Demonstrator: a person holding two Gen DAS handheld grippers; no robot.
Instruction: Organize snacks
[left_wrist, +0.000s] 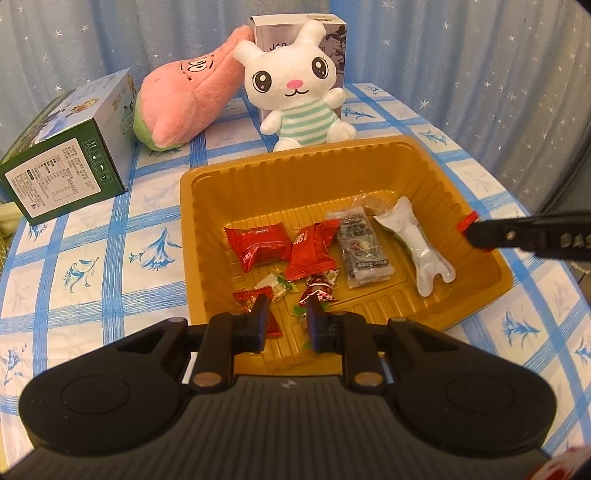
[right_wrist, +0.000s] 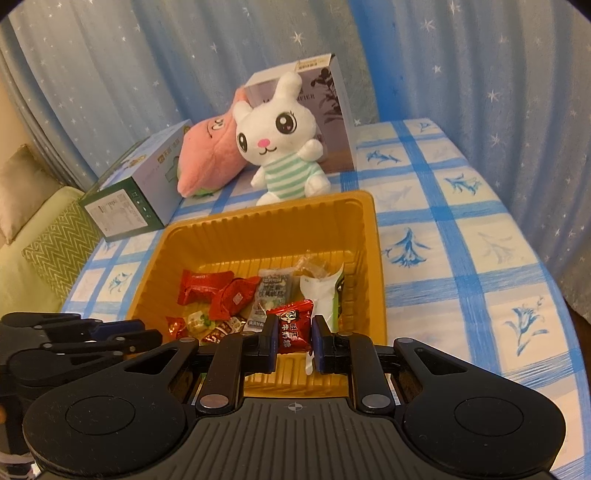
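Snacks lie in my gold tray (left_wrist: 480, 291), which sits on the blue checked tablecloth (left_wrist: 110, 266). I see 2 big red packs (left_wrist: 258, 245) side by side on the left part of the tray floor, a gray pack (left_wrist: 364, 249) to their right, and a white pouch (left_wrist: 417, 245) on the far right. Small wrapped candies (left_wrist: 317, 290) sit near the front.

My right gripper (right_wrist: 294, 334) hovers over the near edge of the tray, pointing forward. It is clenched on a small red snack pack (right_wrist: 291, 325), which sticks up between the 2 fingers. In the left view, its tip comes in from the right side over the right rim.

My left gripper (left_wrist: 284, 314) hangs low over the near left part of the tray, just above the candies. Its fingers are a little apart and grasp nothing.

Beyond the tray sit a white bunny toy (left_wrist: 299, 92) and a pink plush (left_wrist: 184, 99), with a green box (left_wrist: 66, 166) at the far left.
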